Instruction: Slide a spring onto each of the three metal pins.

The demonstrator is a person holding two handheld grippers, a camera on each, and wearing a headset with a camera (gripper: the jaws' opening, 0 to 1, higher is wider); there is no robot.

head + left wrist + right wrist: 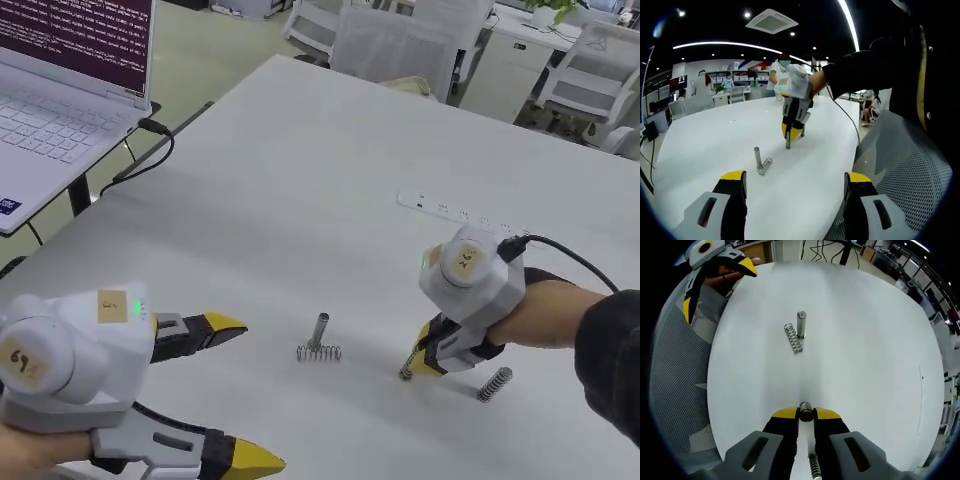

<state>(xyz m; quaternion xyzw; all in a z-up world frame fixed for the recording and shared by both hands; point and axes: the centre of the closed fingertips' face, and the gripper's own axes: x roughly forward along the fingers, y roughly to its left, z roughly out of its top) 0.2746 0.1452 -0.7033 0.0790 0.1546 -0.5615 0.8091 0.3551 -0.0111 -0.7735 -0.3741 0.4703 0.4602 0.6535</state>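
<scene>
A short metal pin (320,330) stands upright mid-table, and a loose spring (319,352) lies against its base. The same pin (801,323) and spring (793,337) appear ahead in the right gripper view. My right gripper (420,362) points down at the table, shut on a second pin (806,411) that has a spring (813,467) coiled lower on it. A further spring (494,384), seemingly around a pin, lies on the table just right of that gripper. At the near left, my left gripper (240,390) is open and holds nothing, a hand's width from the upright pin (758,157).
The white table (300,180) stretches away from me. An open laptop (60,90) sits at the far left on a separate stand, with a black cable (150,150) hanging off it. A white power strip (450,212) lies behind my right gripper. Office chairs (390,45) stand beyond the far edge.
</scene>
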